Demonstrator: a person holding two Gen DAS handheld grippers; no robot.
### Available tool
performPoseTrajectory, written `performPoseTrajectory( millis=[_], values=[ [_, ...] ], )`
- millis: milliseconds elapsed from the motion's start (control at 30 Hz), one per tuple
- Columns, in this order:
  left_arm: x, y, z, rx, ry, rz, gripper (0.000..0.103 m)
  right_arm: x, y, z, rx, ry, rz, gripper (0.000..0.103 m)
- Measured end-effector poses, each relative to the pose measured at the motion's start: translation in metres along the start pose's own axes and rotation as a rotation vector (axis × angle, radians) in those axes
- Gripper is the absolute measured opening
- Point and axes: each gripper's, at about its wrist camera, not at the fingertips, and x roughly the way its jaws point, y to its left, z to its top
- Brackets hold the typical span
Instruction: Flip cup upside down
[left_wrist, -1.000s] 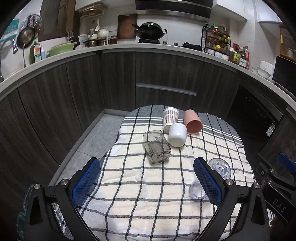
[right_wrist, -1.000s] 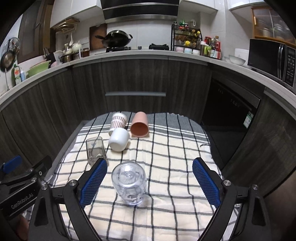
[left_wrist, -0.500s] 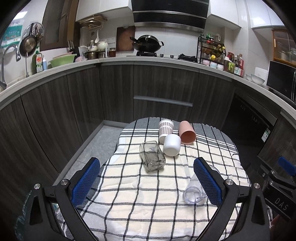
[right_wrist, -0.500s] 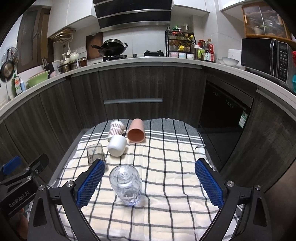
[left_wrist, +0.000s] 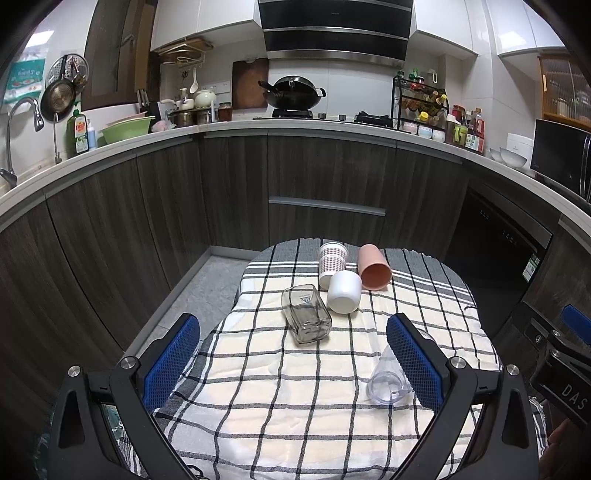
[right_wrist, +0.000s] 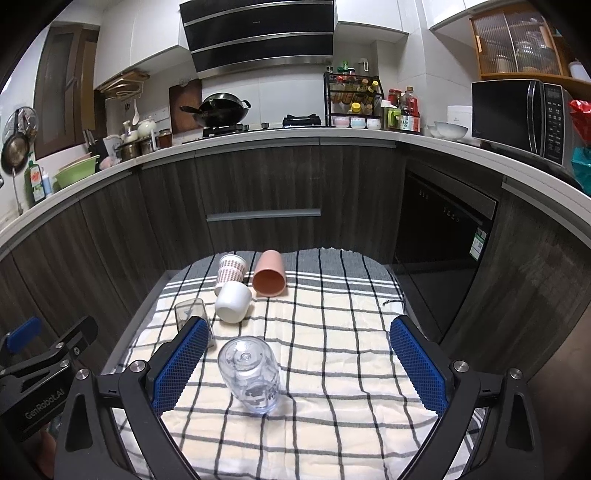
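Observation:
Several cups lie on their sides on a checked cloth (left_wrist: 295, 387). A clear plastic cup (right_wrist: 249, 373) lies nearest, between my right gripper's pads, left of middle; in the left wrist view (left_wrist: 388, 376) it is partly hidden behind the right pad. A square glass (left_wrist: 306, 314), a white cup (left_wrist: 344, 291), a patterned cup (left_wrist: 331, 260) and a pink cup (left_wrist: 373, 267) lie farther off. My left gripper (left_wrist: 293, 354) is open and empty. My right gripper (right_wrist: 295, 358) is open and empty, above the cloth.
The cloth (right_wrist: 332, 350) covers a small table with the floor (left_wrist: 207, 284) to its left. Dark kitchen cabinets (left_wrist: 325, 192) and a counter curve behind. The right gripper's body (left_wrist: 561, 362) shows at the right edge of the left wrist view.
Both grippers have drawn back and risen, so the table and cups look smaller and lower. The cups have not moved. Both stay open.

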Motion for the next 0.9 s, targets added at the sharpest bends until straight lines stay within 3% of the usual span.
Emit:
performPoseTrajectory(
  millis=[900],
  values=[
    [-0.0036,0.0007,-0.002,-0.008,0.005,-0.002,0.103,-0.0038,0.004,-0.0007,-0.002,0.006,0.004,0.099]
  ],
)
